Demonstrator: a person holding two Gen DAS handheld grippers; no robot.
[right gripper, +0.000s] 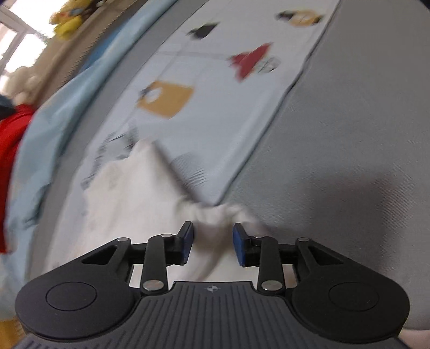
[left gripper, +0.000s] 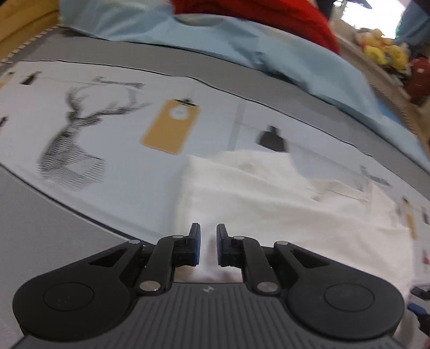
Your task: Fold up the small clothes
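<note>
White garment [left gripper: 282, 214] spread on printed sheet [left gripper: 121, 139] of bed [right gripper: 362, 120], laid flat for folding. Left gripper [left gripper: 208, 241] pitched steeply down over near edge of garment; fingers [left gripper: 194, 241] narrowly parted, cloth showing through gap below, nothing pinched. Right gripper [right gripper: 212, 243] over bunched corner of garment at 12 o'clock off its tips; fingers [right gripper: 239, 247] released, cloth between but unpressed. Judged: fold just laid or grips being reset. Blue quilt [left gripper: 268, 48] and red cloth [left gripper: 282, 16] pushed to far side, likely for room.
</note>
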